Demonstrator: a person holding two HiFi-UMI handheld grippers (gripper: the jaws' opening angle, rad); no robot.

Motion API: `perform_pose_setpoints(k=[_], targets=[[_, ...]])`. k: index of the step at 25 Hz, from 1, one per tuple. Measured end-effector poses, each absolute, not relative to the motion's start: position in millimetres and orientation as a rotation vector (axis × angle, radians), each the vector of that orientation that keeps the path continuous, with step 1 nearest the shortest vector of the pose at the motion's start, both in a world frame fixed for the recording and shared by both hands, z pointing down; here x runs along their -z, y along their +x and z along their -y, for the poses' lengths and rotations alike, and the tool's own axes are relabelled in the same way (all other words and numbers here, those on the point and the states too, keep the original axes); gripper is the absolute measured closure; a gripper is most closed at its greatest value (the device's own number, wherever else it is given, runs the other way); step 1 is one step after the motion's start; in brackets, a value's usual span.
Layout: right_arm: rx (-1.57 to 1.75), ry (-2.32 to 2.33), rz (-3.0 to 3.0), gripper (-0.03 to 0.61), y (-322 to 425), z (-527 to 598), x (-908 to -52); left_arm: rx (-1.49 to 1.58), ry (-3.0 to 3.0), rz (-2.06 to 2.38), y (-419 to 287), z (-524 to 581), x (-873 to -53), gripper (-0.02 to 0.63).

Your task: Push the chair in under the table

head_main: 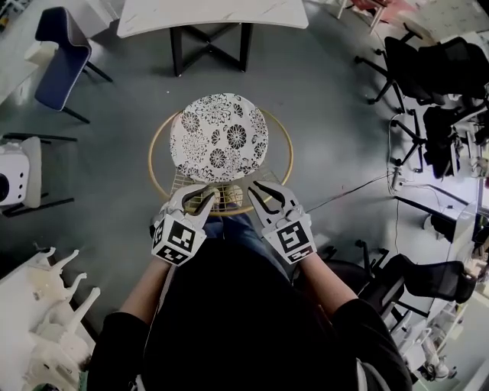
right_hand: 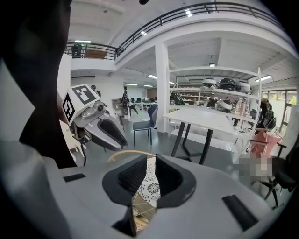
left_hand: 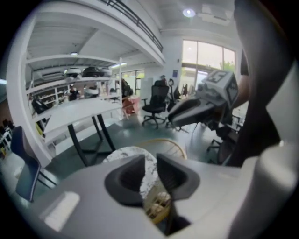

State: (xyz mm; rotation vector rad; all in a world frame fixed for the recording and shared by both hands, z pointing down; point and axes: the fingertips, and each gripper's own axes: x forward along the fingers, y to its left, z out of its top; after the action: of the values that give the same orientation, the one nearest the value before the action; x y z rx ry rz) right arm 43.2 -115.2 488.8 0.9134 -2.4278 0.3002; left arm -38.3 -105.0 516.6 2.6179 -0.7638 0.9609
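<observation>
The chair has a round white seat [head_main: 219,137] with a black flower pattern and a gold wire back [head_main: 229,200], and it stands on the grey floor a short way from the white table [head_main: 214,14] with black legs. Both grippers hover over the gold wire back on the near side of the seat. My left gripper [head_main: 197,200] has a narrow gap between its jaws, through which the seat [left_hand: 149,172] and gold wire show; nothing is pressed between them. My right gripper [head_main: 260,192] is to its right, jaws shut, and I cannot see it holding the wire.
A blue chair [head_main: 57,57] stands at the far left near the table. Black office chairs [head_main: 428,69] and desks crowd the right side, with a cable [head_main: 344,191] across the floor. White horse figures [head_main: 53,305] sit on a surface at the lower left.
</observation>
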Motion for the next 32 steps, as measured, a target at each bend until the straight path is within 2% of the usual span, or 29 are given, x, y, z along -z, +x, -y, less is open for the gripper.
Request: perform_pose_setpoints(k=[6, 12, 15, 21, 32], targets=[[-0.263, 0.721, 2.360, 0.555, 37, 96, -521, -1.113, 2.593, 0.515, -40, 79, -551, 0.458], [-0.145, 0.407, 2.282, 0.549, 31, 63, -555, -1.373, 2.611, 0.265, -46, 52, -581, 0.433], [-0.121, 0.310, 2.244, 0.486, 29, 52, -569, -1.404, 2.595, 0.201, -47, 44, -590, 0.425], [-0.123, 0.217, 2.175, 0.448, 37, 41, -590, -1.442, 2.550, 0.120, -49, 32, -605, 0.400], [0.085, -0.008, 2.014, 0.423, 52, 23, -624, -1.756, 2.593, -0.019, -62, 24, -636, 0.394]])
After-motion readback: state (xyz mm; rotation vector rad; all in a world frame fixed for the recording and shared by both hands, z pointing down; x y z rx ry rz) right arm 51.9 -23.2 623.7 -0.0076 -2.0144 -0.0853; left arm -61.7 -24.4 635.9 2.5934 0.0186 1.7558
